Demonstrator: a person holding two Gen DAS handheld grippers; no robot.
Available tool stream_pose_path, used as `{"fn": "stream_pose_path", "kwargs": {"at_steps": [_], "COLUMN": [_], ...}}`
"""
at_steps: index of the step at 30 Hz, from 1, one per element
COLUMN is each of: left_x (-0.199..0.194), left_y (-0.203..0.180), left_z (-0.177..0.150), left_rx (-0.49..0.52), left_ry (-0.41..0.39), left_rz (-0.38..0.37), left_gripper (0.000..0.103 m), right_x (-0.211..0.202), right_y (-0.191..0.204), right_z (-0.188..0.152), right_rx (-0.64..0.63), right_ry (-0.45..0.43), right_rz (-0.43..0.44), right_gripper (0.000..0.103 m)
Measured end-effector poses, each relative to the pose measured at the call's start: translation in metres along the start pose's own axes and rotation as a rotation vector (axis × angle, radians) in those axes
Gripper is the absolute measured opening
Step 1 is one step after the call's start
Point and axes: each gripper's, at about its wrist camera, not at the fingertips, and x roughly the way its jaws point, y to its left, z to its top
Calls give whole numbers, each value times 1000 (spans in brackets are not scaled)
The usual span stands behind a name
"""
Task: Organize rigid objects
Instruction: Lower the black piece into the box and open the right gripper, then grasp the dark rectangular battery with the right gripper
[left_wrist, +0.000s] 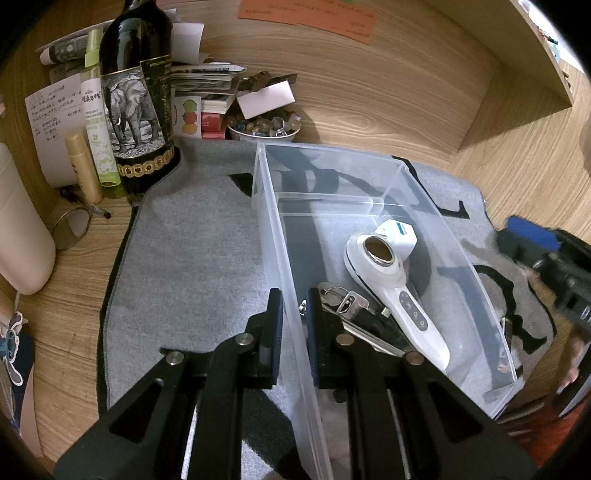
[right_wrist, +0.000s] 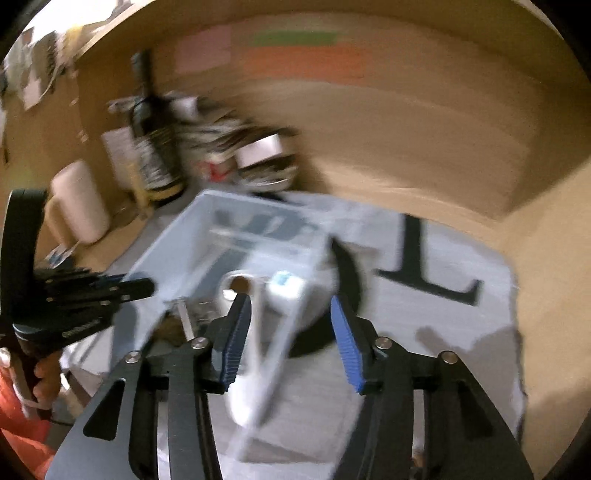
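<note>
A clear plastic bin (left_wrist: 424, 192) stands on a grey mat (left_wrist: 192, 236). Inside lie a white handheld device (left_wrist: 391, 277), a small white box (left_wrist: 397, 234) and a bunch of keys (left_wrist: 343, 301). My left gripper (left_wrist: 295, 306) straddles the bin's left wall, one finger outside and one inside, pinching it. My right gripper (right_wrist: 291, 306) is open over the bin's right wall (right_wrist: 288, 332); that view is blurred. The right gripper also shows at the right edge of the left wrist view (left_wrist: 554, 258). The left gripper shows at the left of the right wrist view (right_wrist: 122, 288).
A dark bottle with an elephant label (left_wrist: 136, 99), spray bottles (left_wrist: 98, 122), a bowl of small stones (left_wrist: 264, 125), stacked papers (left_wrist: 207, 81) and a cream container (left_wrist: 18, 229) crowd the back left of the wooden desk (left_wrist: 388, 92). A wooden side panel (left_wrist: 517, 122) rises at the right.
</note>
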Motion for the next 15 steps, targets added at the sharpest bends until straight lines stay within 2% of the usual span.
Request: {"fn": "stream_pose_path", "kwargs": {"at_steps": [4,8,10,15], "left_x": [0,2,2,2], "left_y": [0,-2,-2,-2], "left_z": [0,2,2,2], "left_rx": [0,5,6,16], "left_ry": [0,0,0,-1], "left_rz": [0,-2,-3,-1], "left_gripper": [12,12,12,12], "right_x": [-21,-35,-35,-18], "right_y": [-30,-57,-68,-83], "right_z": [-8,-25,-39,-77], "right_rx": [72,158,203,299], "right_ry": [-20,-11,28,151], "right_rz": [-105,-193,-227,-224], "right_gripper": [45,54,54,54]}}
